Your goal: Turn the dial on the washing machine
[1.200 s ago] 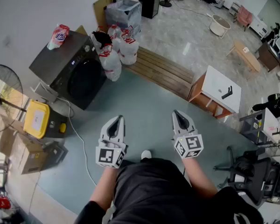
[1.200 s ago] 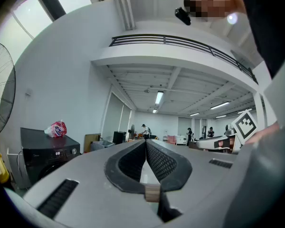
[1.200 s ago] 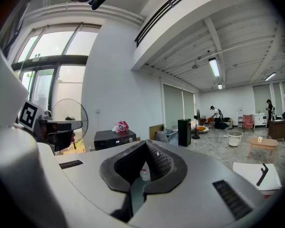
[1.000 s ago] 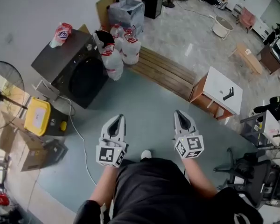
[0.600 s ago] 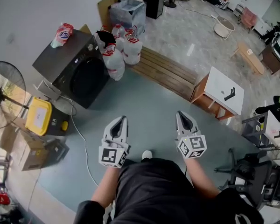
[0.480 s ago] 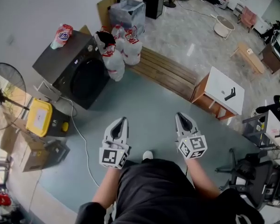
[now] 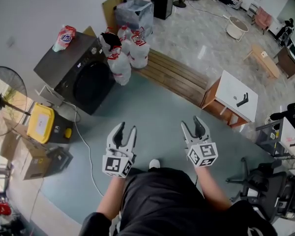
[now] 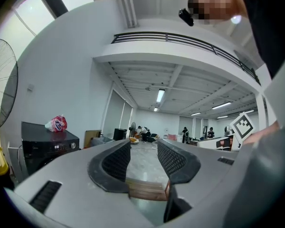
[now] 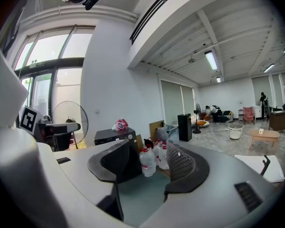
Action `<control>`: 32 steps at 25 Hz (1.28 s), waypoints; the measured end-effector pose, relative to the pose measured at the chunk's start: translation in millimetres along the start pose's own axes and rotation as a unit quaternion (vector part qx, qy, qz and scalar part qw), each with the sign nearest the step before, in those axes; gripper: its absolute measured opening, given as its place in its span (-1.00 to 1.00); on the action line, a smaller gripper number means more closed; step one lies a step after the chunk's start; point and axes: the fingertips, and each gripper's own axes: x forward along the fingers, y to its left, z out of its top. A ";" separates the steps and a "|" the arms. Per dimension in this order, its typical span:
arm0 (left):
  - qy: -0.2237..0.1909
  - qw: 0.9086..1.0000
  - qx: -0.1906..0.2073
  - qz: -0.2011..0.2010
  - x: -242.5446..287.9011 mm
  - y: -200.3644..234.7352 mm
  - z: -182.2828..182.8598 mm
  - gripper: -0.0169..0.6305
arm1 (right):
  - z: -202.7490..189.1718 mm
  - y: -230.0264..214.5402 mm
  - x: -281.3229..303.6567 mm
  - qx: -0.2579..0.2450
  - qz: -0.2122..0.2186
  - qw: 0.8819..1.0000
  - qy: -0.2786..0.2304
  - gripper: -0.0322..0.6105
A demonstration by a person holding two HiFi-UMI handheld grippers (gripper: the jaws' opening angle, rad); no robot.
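Observation:
The black washing machine (image 7: 73, 73) stands against the wall at the far left, a few steps away from me. In the left gripper view the washing machine (image 8: 47, 148) shows its control panel with a small dial (image 8: 71, 145). My left gripper (image 7: 126, 130) and right gripper (image 7: 193, 124) are held side by side in front of my body over the blue-grey floor. Both sets of jaws are opening, with nothing between them. The left gripper (image 8: 143, 146) points into the room, and the right gripper (image 9: 149, 151) points towards the washing machine (image 9: 115, 136).
A red-and-white bag (image 7: 64, 37) lies on the machine's top. Several water jugs (image 7: 125, 53) stand to its right, beside a low wooden platform (image 7: 174, 77). A yellow box (image 7: 41, 124), a fan (image 7: 5, 95) and a floor cable (image 7: 83, 146) are at the left. A white table (image 7: 233, 100) and office chair (image 7: 270, 181) are at the right.
Both grippers' jaws were shut together in the earlier frames and now stand spread apart. The hands and the view have barely moved.

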 end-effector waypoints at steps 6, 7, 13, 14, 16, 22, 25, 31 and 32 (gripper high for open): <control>0.002 1.000 0.005 0.004 7.4 -9.1 -0.5 -0.45 | 0.5 -2.1 7.4 0.025 0.022 0.999 -0.003 -0.24; 0.003 1.000 0.006 0.004 8.2 -10.1 -0.5 -0.45 | 0.7 -1.6 7.7 0.025 0.025 0.999 -0.006 -0.24; 0.010 1.000 0.003 0.011 15.1 -8.1 -1.6 -0.45 | -5.9 -5.3 16.9 0.023 0.023 0.999 -0.002 -0.24; 0.011 1.000 0.001 0.013 16.7 -4.7 -2.7 -0.45 | -7.8 -4.7 21.2 0.022 0.026 0.999 0.003 -0.24; 0.014 1.000 -0.001 0.017 21.5 5.5 -5.9 -0.45 | -9.6 -2.9 31.1 0.019 0.029 0.999 0.009 -0.24; 0.017 1.000 -0.011 0.023 55.3 43.8 -17.1 -0.45 | -11.0 -12.1 68.0 0.000 0.029 1.000 0.006 -0.26; 0.018 0.999 -0.016 0.026 84.5 73.7 -18.9 -0.45 | -12.6 -19.5 109.8 -0.003 0.028 0.999 0.021 -0.26; 0.023 0.999 -0.011 0.027 155.2 132.5 -15.0 -0.45 | 10.6 -30.3 211.0 -0.019 0.048 0.999 0.014 -0.26; 0.024 0.999 -0.012 0.026 168.3 142.0 -13.8 -0.45 | 15.5 -33.0 229.0 -0.022 0.050 0.998 0.013 -0.26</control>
